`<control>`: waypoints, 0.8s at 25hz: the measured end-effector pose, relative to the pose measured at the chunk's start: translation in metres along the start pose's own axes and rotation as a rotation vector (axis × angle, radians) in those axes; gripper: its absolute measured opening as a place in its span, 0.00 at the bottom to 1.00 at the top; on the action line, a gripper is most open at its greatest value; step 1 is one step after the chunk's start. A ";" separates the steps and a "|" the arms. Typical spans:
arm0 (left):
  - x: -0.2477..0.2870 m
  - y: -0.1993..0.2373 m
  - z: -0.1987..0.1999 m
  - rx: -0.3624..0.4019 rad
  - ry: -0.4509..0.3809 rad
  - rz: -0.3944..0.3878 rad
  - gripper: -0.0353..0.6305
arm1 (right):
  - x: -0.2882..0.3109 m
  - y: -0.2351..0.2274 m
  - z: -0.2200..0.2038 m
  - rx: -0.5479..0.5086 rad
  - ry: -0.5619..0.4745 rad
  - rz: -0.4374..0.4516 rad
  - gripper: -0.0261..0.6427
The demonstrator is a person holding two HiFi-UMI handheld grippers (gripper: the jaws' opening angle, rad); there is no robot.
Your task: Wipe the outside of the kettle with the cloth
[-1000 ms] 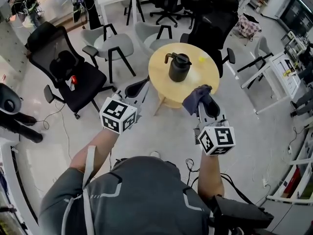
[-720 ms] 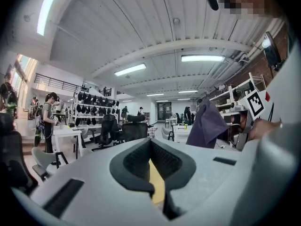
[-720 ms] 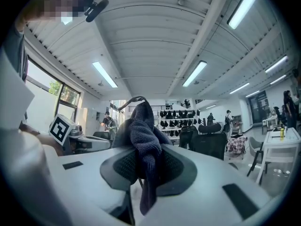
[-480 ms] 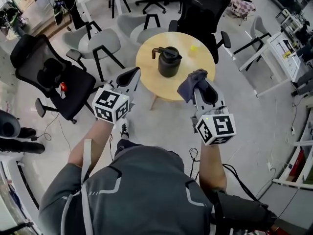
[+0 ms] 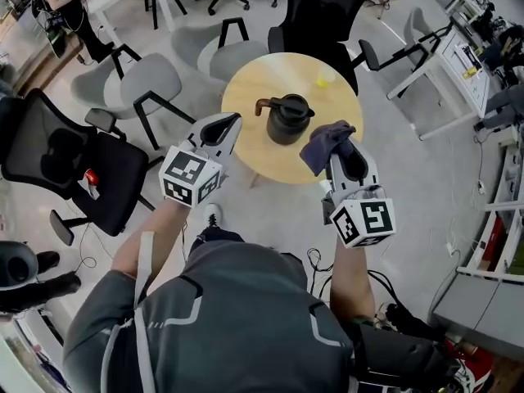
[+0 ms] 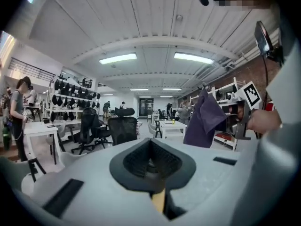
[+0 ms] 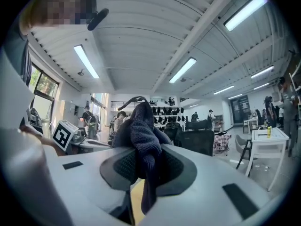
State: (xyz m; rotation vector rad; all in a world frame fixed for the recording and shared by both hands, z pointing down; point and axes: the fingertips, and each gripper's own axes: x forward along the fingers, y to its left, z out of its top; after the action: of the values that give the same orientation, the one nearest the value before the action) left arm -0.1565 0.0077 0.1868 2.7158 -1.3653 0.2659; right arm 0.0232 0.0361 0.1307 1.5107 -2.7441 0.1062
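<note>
I see the kettle (image 5: 288,119), black and upright on the round wooden table (image 5: 254,84). It is ahead of both grippers and between their tips, with its curved handle on the left gripper's side. The cloth (image 5: 326,142), dark purple, is bunched at the nose of my right gripper (image 5: 344,149), just right of the kettle. I cannot tell whether it touches the kettle. In the right gripper view the jaws are clenched on the cloth, and a fold hangs below them. My left gripper (image 5: 224,127) is to the kettle's left by the table's edge, with its jaws pressed together and empty. A small yellow thing (image 5: 322,81) lies on the table beyond the right gripper. A black office chair (image 5: 323,11) stands past the table.
</note>
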 end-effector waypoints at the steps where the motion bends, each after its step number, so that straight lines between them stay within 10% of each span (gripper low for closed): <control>1: 0.002 0.012 -0.001 0.014 0.006 -0.023 0.07 | 0.011 0.004 -0.001 0.002 0.000 -0.016 0.18; 20: 0.099 0.079 -0.102 0.155 0.135 -0.380 0.22 | 0.121 0.025 -0.090 0.048 0.105 -0.258 0.18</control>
State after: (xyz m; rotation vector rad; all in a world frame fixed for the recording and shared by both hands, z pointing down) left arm -0.1738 -0.1008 0.3068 2.9443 -0.8033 0.5275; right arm -0.0649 -0.0468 0.2242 1.7993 -2.4591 0.2421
